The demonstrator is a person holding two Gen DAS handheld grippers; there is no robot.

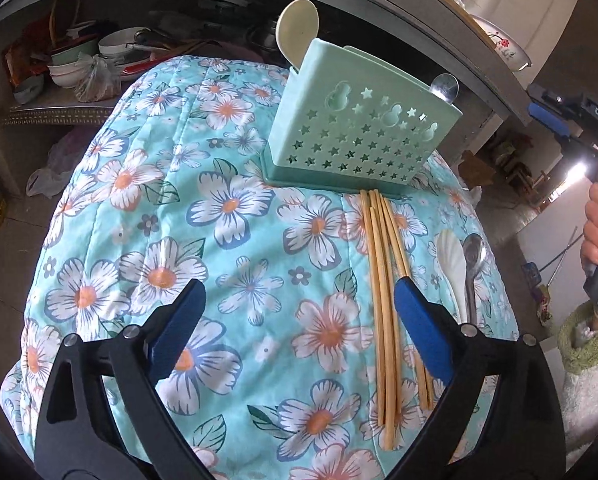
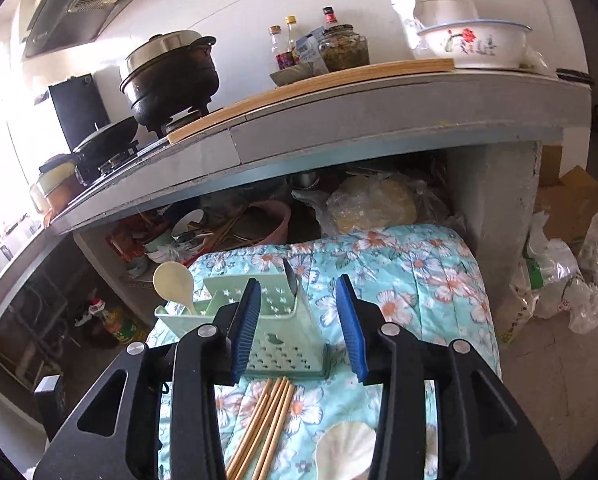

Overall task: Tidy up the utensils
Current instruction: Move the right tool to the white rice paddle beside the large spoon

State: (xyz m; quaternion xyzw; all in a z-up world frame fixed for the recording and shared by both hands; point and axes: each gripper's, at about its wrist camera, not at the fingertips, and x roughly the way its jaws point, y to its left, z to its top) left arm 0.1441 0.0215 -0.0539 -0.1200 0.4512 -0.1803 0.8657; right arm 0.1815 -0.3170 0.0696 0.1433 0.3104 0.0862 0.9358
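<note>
Left wrist view: our left gripper (image 1: pixel 295 312) spread, empty, chopsticks (image 1: pixel 383 280) under its right finger | right gripper (image 2: pixel 297 326) spread, empty, ahead of it the holder (image 2: pixel 277 336), upright so utensils drop in.

Home kitchen, lived-in. Above and ahead of the right tool: grey concrete counter (image 2: pixel 379 108) carrying a black lidded cooking pot (image 2: pixel 171 76) on a gas burner, glass condiment bottles (image 2: pixel 287 46), a white floral enamel basin (image 2: pixel 473 46). Metal range hood (image 2: pixel 79 0) upper left. Open shelf under the counter holds stacked white bowls (image 1: pixel 71 70).
</note>
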